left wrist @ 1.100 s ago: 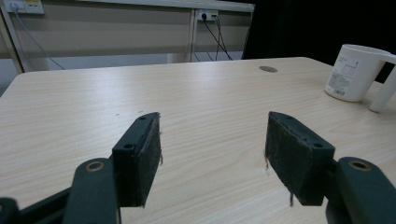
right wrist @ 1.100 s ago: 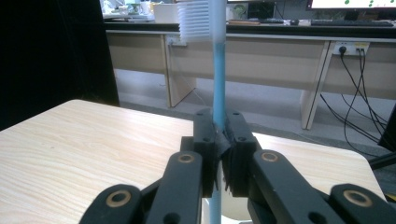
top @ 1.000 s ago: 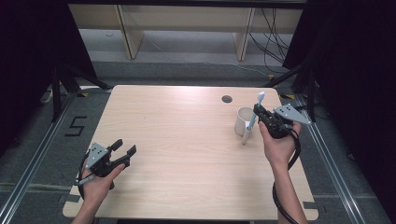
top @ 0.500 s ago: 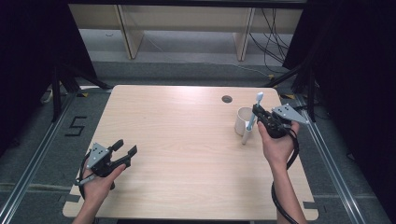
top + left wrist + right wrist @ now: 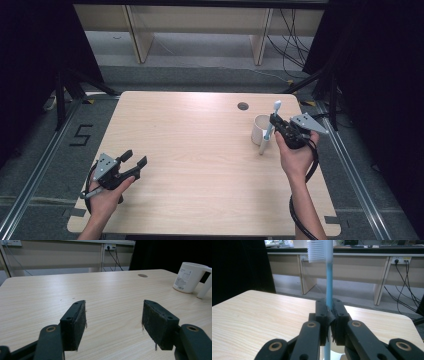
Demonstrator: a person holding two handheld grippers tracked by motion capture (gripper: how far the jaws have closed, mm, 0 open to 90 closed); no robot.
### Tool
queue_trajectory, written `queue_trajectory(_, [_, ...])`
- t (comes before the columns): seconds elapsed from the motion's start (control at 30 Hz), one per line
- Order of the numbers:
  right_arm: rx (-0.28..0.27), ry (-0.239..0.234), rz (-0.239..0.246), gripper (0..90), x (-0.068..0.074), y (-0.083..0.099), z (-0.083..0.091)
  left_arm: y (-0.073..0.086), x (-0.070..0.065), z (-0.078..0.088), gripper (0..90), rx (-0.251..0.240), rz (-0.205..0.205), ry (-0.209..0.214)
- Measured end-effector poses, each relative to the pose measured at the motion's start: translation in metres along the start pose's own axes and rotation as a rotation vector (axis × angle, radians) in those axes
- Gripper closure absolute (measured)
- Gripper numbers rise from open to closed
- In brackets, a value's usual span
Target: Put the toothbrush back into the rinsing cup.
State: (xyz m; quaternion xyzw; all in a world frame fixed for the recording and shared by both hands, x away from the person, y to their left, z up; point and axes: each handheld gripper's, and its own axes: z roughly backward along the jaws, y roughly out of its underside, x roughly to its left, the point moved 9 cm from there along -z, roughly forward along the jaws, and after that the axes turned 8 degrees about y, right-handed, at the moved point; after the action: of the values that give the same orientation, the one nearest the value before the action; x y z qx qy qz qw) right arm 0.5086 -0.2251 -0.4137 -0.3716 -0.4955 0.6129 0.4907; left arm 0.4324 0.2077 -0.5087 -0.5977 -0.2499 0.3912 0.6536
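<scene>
One toothbrush [image 5: 329,277] is pinched upright by the right gripper [image 5: 276,129] beside the mug [image 5: 259,129], which could be toppled if clipped, while the left gripper [image 5: 134,161] is held spread.

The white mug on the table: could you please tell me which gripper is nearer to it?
Right. The right gripper hovers beside the white mug, jaws clamped on a toothbrush. The left gripper sits open near the table's opposite front corner.
</scene>
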Motion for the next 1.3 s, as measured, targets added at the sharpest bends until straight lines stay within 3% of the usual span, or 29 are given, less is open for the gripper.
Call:
queue_trajectory(0.07, [-0.003,0.012,0.008,85.6,-0.002,0.001,0.0,0.001,0.0,0.002,35.5,0.019,0.001,-0.01])
queue_trajectory(0.57, [0.011,0.009,-0.002,85.5,-0.003,0.01,-0.003,0.002,-0.001,-0.001,35.5,0.004,0.002,0.003])
queue_trajectory(0.7, [0.019,0.012,0.008,85.5,-0.005,0.015,-0.005,0.003,0.0,0.001,35.5,0.02,0.005,-0.008])
queue_trajectory(0.77, [0.032,0.014,-0.016,85.5,-0.003,0.017,-0.005,0.002,-0.001,-0.001,35.4,0.009,0.001,0.0])
queue_trajectory(0.87, [0.025,0.007,0.004,85.5,-0.004,0.019,-0.007,0.003,-0.001,0.0,35.5,0.024,0.005,-0.007])
queue_trajectory(1.23, [0.047,0.01,-0.023,85.5,-0.004,0.026,-0.008,0.003,-0.001,-0.002,35.5,0.009,0.0,0.002])
queue_trajectory(1.3, [0.036,0.004,-0.005,85.5,-0.005,0.026,-0.01,0.004,-0.001,0.0,35.5,0.027,0.002,-0.008])
